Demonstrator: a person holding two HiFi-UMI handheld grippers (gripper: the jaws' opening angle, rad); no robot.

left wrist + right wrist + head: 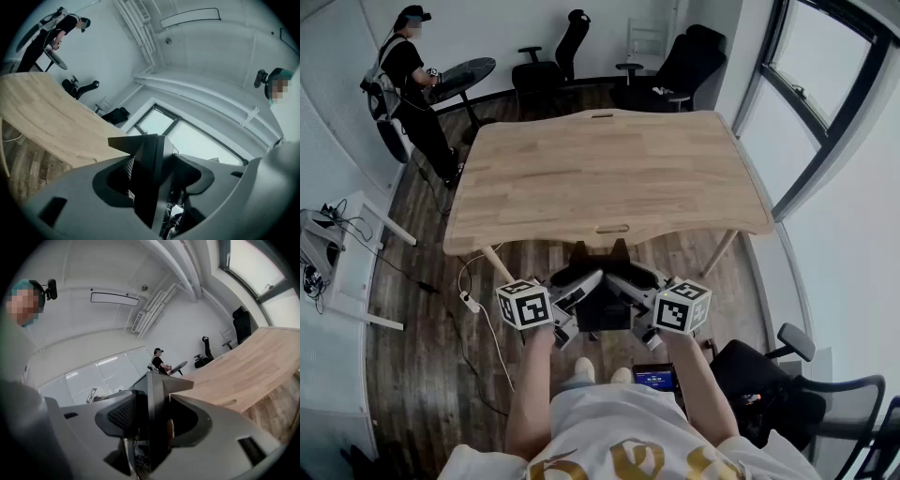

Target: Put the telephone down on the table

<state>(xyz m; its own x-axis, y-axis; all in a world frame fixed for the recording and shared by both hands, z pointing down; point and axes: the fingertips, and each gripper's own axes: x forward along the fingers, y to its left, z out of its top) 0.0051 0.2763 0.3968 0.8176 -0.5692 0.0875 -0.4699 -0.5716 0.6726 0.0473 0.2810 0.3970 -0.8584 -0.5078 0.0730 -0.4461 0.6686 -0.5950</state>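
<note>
The telephone point(603, 307) is a black, flat-sided block held in the air in front of my body, just short of the front edge of the wooden table point(609, 178) and lower than its top. My left gripper point(584, 283) is shut on its left side and my right gripper point(625, 283) on its right side. In the left gripper view the telephone point(149, 173) stands edge-on between the two grey jaws. The right gripper view shows the telephone point(154, 413) the same way, clamped between the jaws. The tabletop is bare.
Black office chairs point(558, 56) stand behind the table. A person point(411, 75) stands at the back left beside a small round table point(464, 75). A white side table with cables point(337, 253) is at the left, another chair point(806, 394) at the lower right, and windows along the right.
</note>
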